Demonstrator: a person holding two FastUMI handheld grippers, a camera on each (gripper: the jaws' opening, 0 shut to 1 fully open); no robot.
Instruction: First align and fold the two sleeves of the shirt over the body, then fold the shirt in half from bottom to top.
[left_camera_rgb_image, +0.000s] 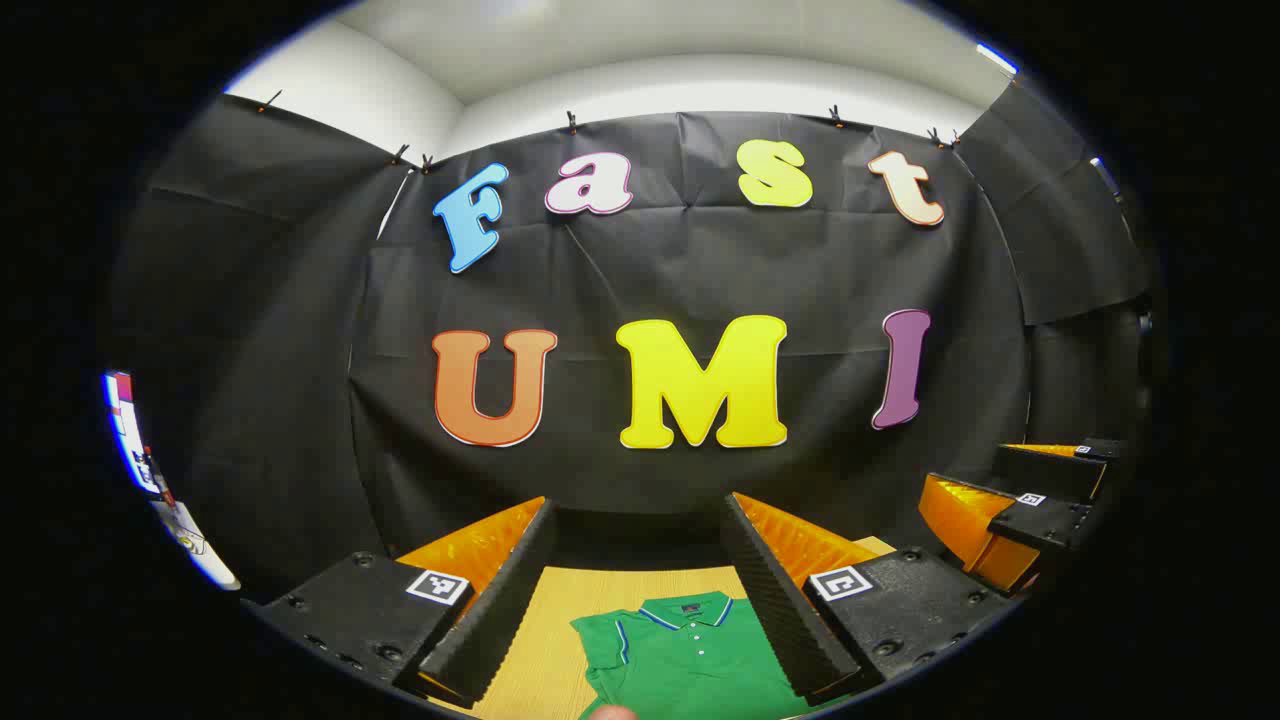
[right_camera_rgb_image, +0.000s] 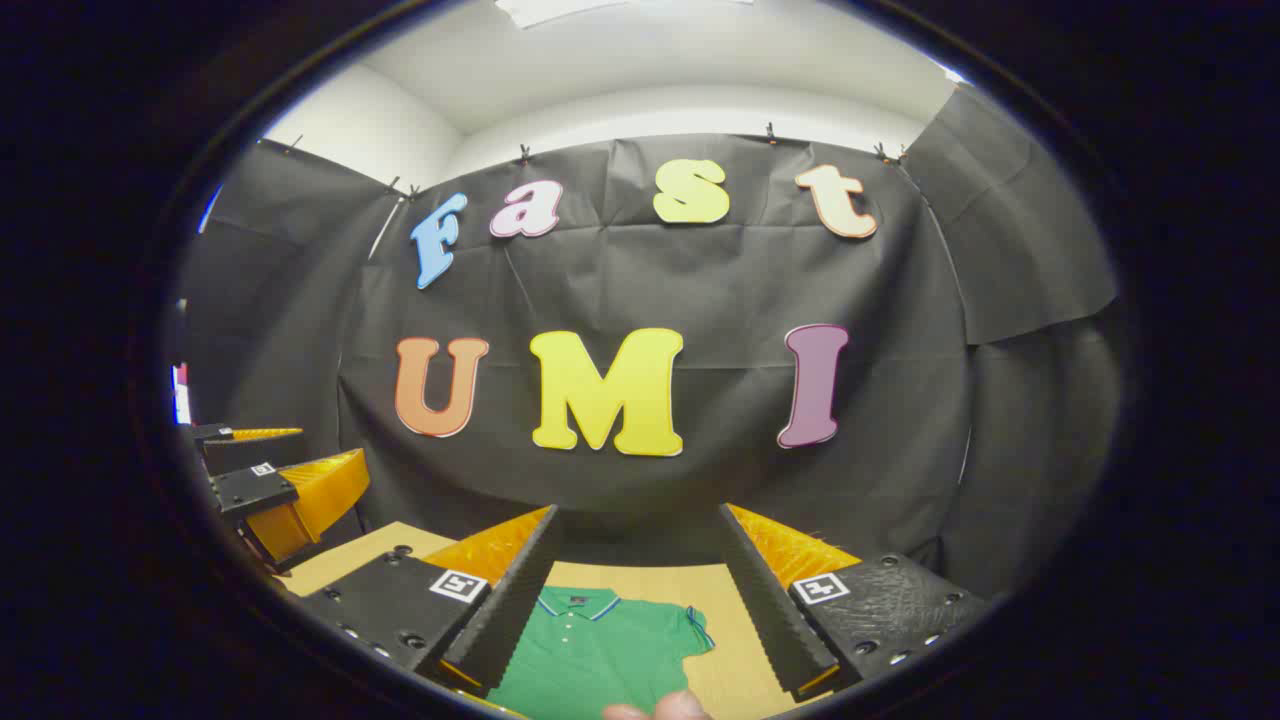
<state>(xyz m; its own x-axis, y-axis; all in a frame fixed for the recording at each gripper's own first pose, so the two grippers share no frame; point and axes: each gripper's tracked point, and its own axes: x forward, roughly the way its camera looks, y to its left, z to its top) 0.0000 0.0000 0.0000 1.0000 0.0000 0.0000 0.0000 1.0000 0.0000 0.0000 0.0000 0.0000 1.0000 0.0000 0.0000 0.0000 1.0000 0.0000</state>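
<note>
Left gripper (left_camera_rgb_image: 640, 610) up off the table, its two fingers spread wide apart with nothing between them, pointing toward the back wall of black cloth (left_camera_rgb_image: 700, 270). Down through that gap sits the green polo shirt (left_camera_rgb_image: 690, 660), collar toward the wall, lying flat on the wooden table (left_camera_rgb_image: 550, 640). The collar has a thin light stripe along its edge, and a row of small buttons runs down the placket. One short sleeve shows on the left side of the shirt in this view, spread out from the body, not folded over it. A fingertip (left_camera_rgb_image: 610, 713) peeks in at the very bottom edge, just beside the shirt.

Over at the far right of the left gripper view, the right gripper (left_camera_rgb_image: 1030, 500) hangs in the air at about the same level, well apart from the left one.

Switch to the right gripper view: right gripper (right_camera_rgb_image: 640, 610) also wide open, holding nothing, aimed at the same wall. Between its fingers lies the shirt (right_camera_rgb_image: 600, 655) again, collar toward the wall, with its other short sleeve stretched out to the right on the table (right_camera_rgb_image: 730, 670), also unfolded. Fingertips (right_camera_rgb_image: 660, 708) show at the bottom edge here too. At the left edge of this view the left gripper (right_camera_rgb_image: 260, 480) floats above the table corner, clear of the shirt.
</note>
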